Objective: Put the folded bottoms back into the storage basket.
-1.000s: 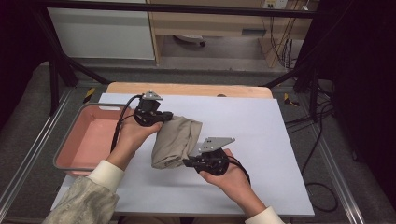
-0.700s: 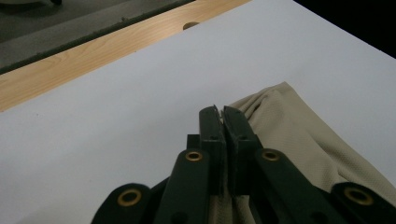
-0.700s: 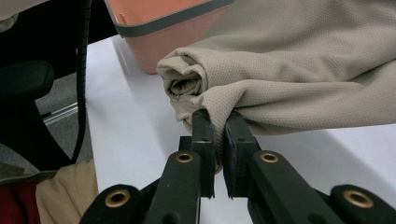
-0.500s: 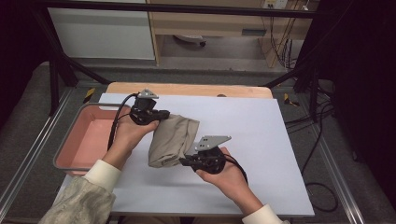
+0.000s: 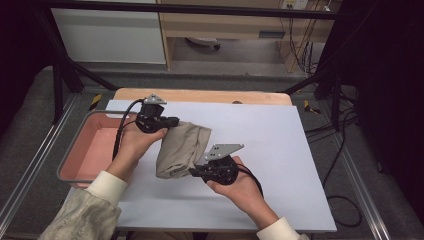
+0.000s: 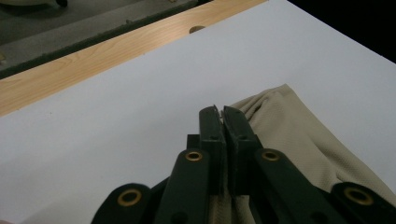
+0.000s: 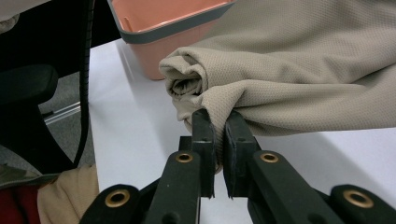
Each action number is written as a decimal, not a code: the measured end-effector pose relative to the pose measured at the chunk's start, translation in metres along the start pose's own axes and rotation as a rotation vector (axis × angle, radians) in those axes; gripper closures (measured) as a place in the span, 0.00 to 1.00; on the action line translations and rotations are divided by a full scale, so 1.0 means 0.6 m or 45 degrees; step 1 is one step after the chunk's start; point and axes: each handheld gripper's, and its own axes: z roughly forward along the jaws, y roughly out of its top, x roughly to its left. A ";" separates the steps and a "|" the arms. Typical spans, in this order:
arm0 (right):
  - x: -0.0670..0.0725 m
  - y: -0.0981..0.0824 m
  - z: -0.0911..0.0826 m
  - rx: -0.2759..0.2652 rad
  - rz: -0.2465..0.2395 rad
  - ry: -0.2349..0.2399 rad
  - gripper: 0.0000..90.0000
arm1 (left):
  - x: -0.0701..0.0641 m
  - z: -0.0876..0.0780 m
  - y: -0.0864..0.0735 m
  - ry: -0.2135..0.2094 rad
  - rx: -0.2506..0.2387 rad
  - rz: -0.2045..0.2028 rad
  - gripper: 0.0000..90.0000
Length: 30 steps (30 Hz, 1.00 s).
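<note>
A person leans both forearms in over a white table (image 5: 280, 150), a two-jaw gripper in each hand, with a folded beige cloth (image 5: 181, 147) stretched between them. The left hand (image 5: 134, 145) reaches forward and inward from a pale sleeve (image 5: 85, 210), wrist bent, so that the left gripper (image 5: 172, 121) points across the table toward the cloth's far end. In the left gripper view its black jaws stand pressed together on a fold of the fabric (image 6: 299, 135), the cloth bunching beneath and to one side of them. The right hand (image 5: 240, 185) lies lower and nearer the person, palm turned in, and aims the right gripper (image 5: 192, 171) back toward the left; its jaws pinch the near corner of the cloth (image 7: 289, 79), where the fabric rolls into a tight curl just above the tips. The cloth sits a little left of the table's middle, its long axis running from the far end at the left gripper to the near end at the right gripper, tilted slightly leftward toward the person. A pink bin (image 5: 80, 155) stands just beside it at the table's left edge.
</note>
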 end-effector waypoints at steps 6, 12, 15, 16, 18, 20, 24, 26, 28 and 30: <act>0.001 0.003 0.003 0.001 0.001 0.005 0.94 | 0.004 -0.003 0.000 0.006 -0.002 -0.001 0.97; 0.002 0.010 0.006 0.004 -0.007 0.010 0.94 | 0.008 -0.007 0.001 0.010 -0.006 -0.006 0.97; 0.002 0.014 0.008 0.002 -0.011 0.008 0.94 | 0.010 -0.010 0.001 0.012 -0.008 -0.008 0.97; 0.002 0.015 0.009 0.003 -0.013 0.007 0.94 | 0.012 -0.012 0.001 0.013 -0.007 -0.009 0.97; 0.002 0.017 0.011 0.005 -0.015 0.009 0.94 | 0.015 -0.015 0.001 0.014 -0.013 -0.014 0.97; 0.002 0.020 0.013 0.004 -0.016 0.011 0.94 | 0.019 -0.019 0.001 0.013 -0.022 -0.022 0.97; 0.003 0.028 0.017 0.000 -0.024 0.015 0.94 | 0.024 -0.025 0.001 0.016 -0.020 -0.022 0.97; 0.004 0.032 0.020 -0.001 -0.029 0.018 0.94 | 0.027 -0.029 0.001 0.020 -0.021 -0.022 0.97; 0.004 0.037 0.022 -0.004 -0.029 0.024 0.94 | 0.031 -0.034 0.001 0.023 -0.024 -0.027 0.97; 0.005 0.041 0.025 -0.003 -0.032 0.028 0.94 | 0.034 -0.038 0.000 0.028 -0.027 -0.032 0.97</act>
